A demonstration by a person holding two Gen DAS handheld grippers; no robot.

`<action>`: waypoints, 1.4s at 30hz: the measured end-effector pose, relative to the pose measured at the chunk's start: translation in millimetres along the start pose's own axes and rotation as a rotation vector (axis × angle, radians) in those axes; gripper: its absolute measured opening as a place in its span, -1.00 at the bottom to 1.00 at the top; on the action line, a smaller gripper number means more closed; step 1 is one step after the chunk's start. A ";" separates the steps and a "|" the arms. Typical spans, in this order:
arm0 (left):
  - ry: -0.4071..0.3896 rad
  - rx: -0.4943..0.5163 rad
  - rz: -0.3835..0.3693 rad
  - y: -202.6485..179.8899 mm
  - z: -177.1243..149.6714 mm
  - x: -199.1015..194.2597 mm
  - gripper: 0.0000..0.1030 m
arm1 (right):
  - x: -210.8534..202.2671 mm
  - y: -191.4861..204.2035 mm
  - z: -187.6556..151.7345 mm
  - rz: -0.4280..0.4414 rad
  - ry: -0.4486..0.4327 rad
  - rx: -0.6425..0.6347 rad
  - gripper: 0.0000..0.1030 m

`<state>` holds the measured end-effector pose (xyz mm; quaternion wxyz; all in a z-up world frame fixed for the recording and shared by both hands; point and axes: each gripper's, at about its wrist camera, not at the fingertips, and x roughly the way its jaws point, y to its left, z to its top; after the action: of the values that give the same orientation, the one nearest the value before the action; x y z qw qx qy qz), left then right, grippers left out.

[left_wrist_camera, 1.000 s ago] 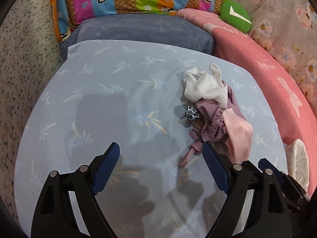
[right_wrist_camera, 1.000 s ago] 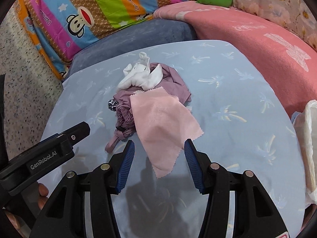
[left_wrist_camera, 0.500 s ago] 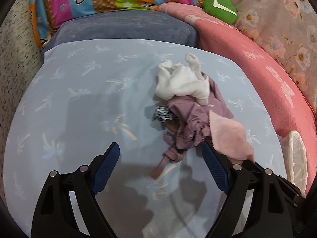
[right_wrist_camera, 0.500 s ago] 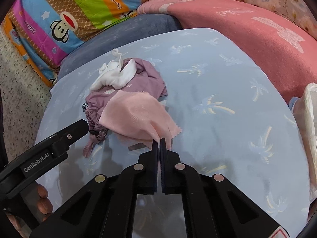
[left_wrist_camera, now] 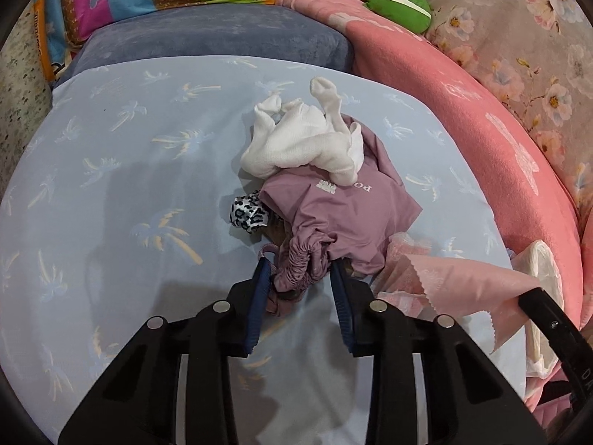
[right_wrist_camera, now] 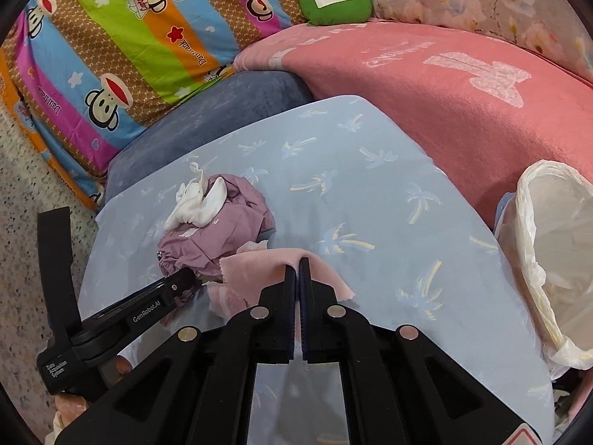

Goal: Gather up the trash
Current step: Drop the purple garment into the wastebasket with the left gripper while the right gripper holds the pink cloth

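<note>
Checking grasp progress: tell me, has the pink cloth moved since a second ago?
Yes. The pink cloth, pinched in the right tongs, lifted off the purple garment toward the bin.

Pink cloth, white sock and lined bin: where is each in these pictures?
pink cloth (right_wrist_camera: 259, 261): right wrist view, its raised fold.
white sock (left_wrist_camera: 296, 144): left wrist view, its bunched middle.
lined bin (right_wrist_camera: 533, 259): right wrist view, its bag-covered rim.

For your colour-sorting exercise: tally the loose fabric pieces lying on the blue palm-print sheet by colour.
White: 1, white cloth
Mauve: 1, mauve garment
Pink: 1, pink cloth
Leopard print: 1, leopard-print scrap
Total: 4
</note>
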<state>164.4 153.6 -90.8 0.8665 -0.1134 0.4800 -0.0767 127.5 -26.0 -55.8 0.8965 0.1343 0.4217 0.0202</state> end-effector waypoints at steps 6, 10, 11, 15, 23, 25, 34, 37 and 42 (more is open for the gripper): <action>-0.025 -0.004 0.001 -2.9 -2.6 -16.4 -0.55 | -18.6 -1.7 6.8 0.025 -0.039 0.003 -0.97; -0.052 0.007 -0.007 -11.0 -1.6 -32.8 -0.57 | -34.2 -0.4 11.4 0.042 -0.065 0.003 -0.97; -0.061 0.009 -0.011 -13.9 -1.0 -38.0 -0.57 | -39.0 -0.4 11.9 0.047 -0.075 0.003 -0.97; -0.098 0.025 -0.029 -27.3 2.6 -57.2 -0.58 | -58.1 -1.7 15.1 0.062 -0.108 0.005 -0.97; -0.181 0.076 -0.067 -58.9 8.4 -96.1 -0.60 | -102.1 -15.1 22.7 0.079 -0.190 0.026 -0.96; -0.198 0.097 -0.078 -68.5 8.5 -103.4 -0.60 | -111.1 -21.0 24.0 0.080 -0.206 0.034 -0.97; -0.235 0.207 -0.141 -129.3 1.1 -122.4 -0.60 | -147.9 -57.4 24.6 0.063 -0.270 0.081 -0.96; -0.234 0.247 -0.161 -151.7 -3.8 -125.4 -0.60 | -157.6 -75.0 23.4 0.050 -0.286 0.104 -0.96; -0.222 0.314 -0.194 -187.5 -13.0 -123.8 -0.60 | -174.0 -109.5 19.3 0.017 -0.308 0.145 -0.96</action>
<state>83.5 1.5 54.0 0.9096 -0.0306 0.3506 -0.2208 21.9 -161.8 58.3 0.9383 0.2036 0.2784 -0.0235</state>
